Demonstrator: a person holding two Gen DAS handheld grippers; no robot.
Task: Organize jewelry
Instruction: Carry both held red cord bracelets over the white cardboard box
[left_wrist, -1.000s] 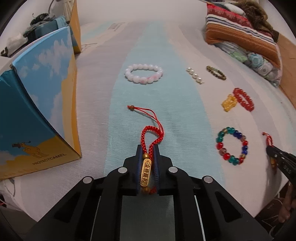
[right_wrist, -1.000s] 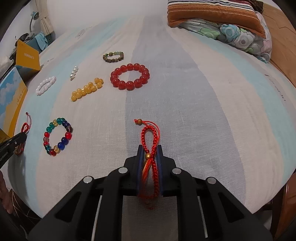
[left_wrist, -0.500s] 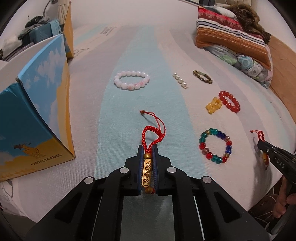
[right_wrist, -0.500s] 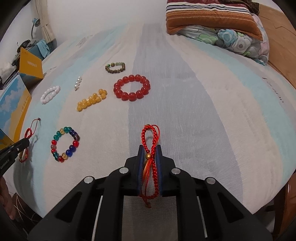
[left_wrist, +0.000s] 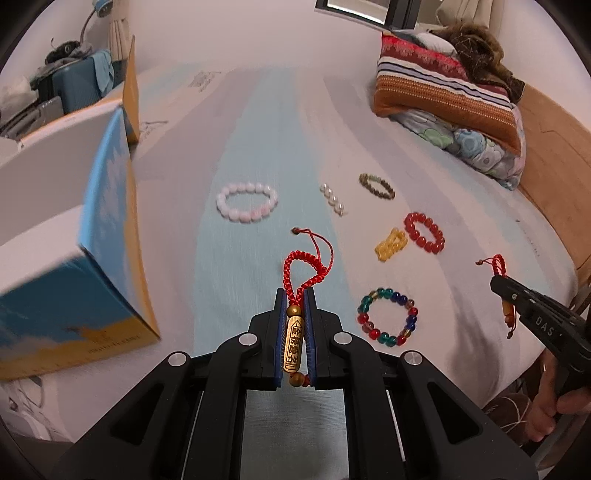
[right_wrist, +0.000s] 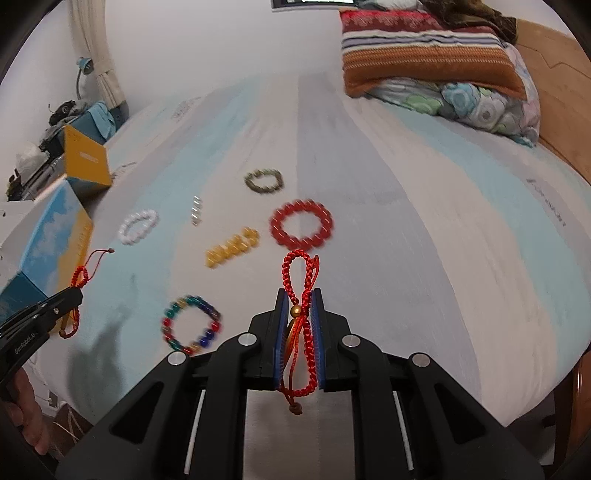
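Observation:
My left gripper (left_wrist: 294, 295) is shut on a red braided cord bracelet with a gold bar charm (left_wrist: 293, 345), held above the striped bedsheet (left_wrist: 258, 129). My right gripper (right_wrist: 298, 295) is shut on a second red cord bracelet (right_wrist: 301, 277), also lifted off the sheet. Each gripper shows in the other's view, the right gripper (left_wrist: 496, 282) at the right edge and the left gripper (right_wrist: 75, 293) at the left edge. On the sheet lie a multicoloured bead bracelet (left_wrist: 388, 319), a red bead bracelet (left_wrist: 424, 232), a yellow bead bracelet (left_wrist: 390, 244), a pink-white bracelet (left_wrist: 246, 202), a pearl strand (left_wrist: 332, 199) and an olive bracelet (left_wrist: 376, 186).
A blue and yellow cardboard box (left_wrist: 74, 240) stands open at the left, close to my left gripper. Folded striped and floral bedding (left_wrist: 454, 96) is piled at the far right by a wooden headboard (left_wrist: 554, 140). A person's hand (left_wrist: 550, 406) grips the right tool's handle.
Both grippers have risen, lifting their red cord bracelets off the sheet; the cords' tails no longer lie on the fabric. The bracelets on the bed look farther away.

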